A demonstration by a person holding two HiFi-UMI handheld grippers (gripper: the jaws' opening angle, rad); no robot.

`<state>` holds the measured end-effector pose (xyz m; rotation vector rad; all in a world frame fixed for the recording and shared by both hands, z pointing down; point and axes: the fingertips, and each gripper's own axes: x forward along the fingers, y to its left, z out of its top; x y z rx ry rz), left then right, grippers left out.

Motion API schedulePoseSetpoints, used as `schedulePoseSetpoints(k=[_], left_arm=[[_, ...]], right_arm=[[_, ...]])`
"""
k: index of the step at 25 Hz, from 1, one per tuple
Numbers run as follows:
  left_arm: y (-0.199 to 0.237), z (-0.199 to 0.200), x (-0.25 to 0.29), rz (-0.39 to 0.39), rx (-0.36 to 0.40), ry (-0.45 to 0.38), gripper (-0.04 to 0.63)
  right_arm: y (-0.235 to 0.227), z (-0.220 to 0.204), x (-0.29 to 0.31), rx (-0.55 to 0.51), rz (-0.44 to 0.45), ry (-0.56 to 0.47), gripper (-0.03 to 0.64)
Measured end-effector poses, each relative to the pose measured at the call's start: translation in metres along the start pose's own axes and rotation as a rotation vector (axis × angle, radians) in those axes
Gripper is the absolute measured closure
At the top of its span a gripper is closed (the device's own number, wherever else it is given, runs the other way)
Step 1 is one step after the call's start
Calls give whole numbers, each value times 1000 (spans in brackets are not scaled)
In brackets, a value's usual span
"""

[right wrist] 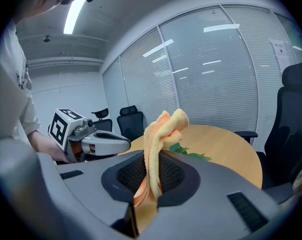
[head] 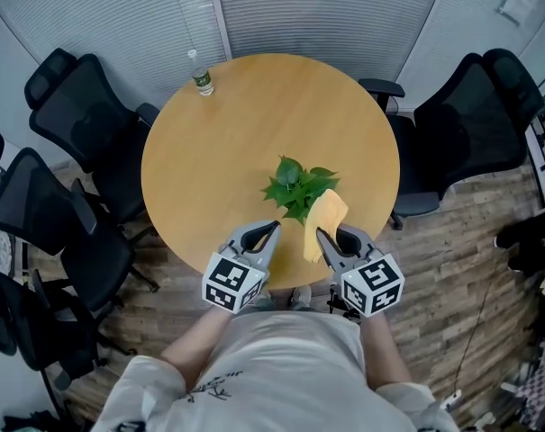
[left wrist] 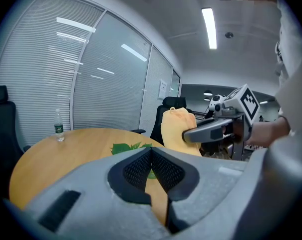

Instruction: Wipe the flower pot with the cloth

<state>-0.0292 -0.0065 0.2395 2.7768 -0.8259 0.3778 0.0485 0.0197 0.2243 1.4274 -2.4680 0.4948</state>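
Right gripper (right wrist: 150,176) sat nearest the person, jaws clamped on a yellow-orange cloth (right wrist: 159,134) that stood up from between the pads and flopped over at its top. Left gripper (left wrist: 151,156) was level with it on the other side, jaws pressed together with nothing between them. Both were held off the near edge of the round wooden table (head: 236,124), pointing inward and slightly down.

Just past the cloth stood the plant (head: 296,187), a small clump of green leaves on the near half of the table. From above, the cloth's upper end overlapped the leaves on their right side, but whether it touched them could not be told. The flower pot itself lay hidden under the leaves in the head view and behind the gripper bodies in both gripper views.

Judging by this, the cloth was already in hand and brought up to the plant, while the wiping seemed not yet begun: no view showed cloth against pot. The whole wipe looked left to do, perhaps with the empty left gripper steadying the pot.

Farther off, a water bottle (head: 200,75) stood at the table's far left edge, with black office chairs (head: 74,106) around the table and blinds (head: 326,12) behind.
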Motion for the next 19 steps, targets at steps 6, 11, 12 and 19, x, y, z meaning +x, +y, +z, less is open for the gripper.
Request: schedulePoseSetpoints(k=[6, 11, 12, 19], left_arm=[[-3, 1, 2, -5, -4, -3, 584], [-3, 1, 3, -3, -12, -10, 584], [-3, 1, 3, -2, -13, -12, 584], [-4, 4, 5, -2, -8, -13, 584]], right_arm=[[-4, -2, -3, 10, -3, -4, 568], [-6, -1, -3, 13, 1, -6, 568], [-6, 0, -3, 12, 3, -6, 568], [-6, 1, -2, 9, 13, -6, 568]])
